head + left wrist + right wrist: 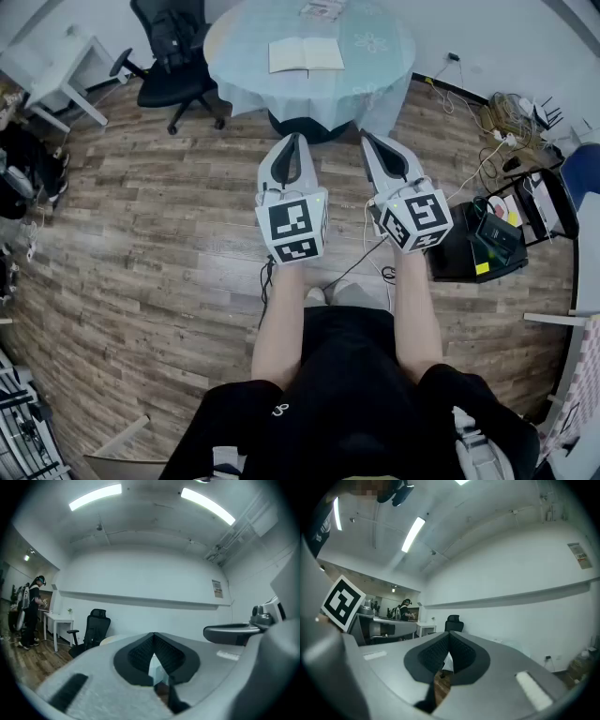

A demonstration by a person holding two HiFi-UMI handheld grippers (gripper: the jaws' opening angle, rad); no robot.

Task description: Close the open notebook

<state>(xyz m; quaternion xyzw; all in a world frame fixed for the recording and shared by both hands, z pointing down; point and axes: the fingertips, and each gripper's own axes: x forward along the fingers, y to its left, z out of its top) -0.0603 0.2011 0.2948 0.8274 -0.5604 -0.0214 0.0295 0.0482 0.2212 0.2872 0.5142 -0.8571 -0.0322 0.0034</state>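
1. Notebook (306, 54) lies open and flat around the middle of the round table (380, 70), at the far end of the scene.
2. Your left claw (296, 139) is closed, tips together, and empty. You hold it level over the wood floor (169, 244), tips near the table's near edge.
3. Your right claw (366, 137) is also closed tip to tip and empty. It is level too, just right of the left one.
4. Both claws point far, toward the table, and are well apart from the notebook. Neither touches the table.
5. Black chair (173, 56) stands just left of the table, with a white desk (56, 61) further left.
6. Cables (511, 112) lie on the floor at far right.
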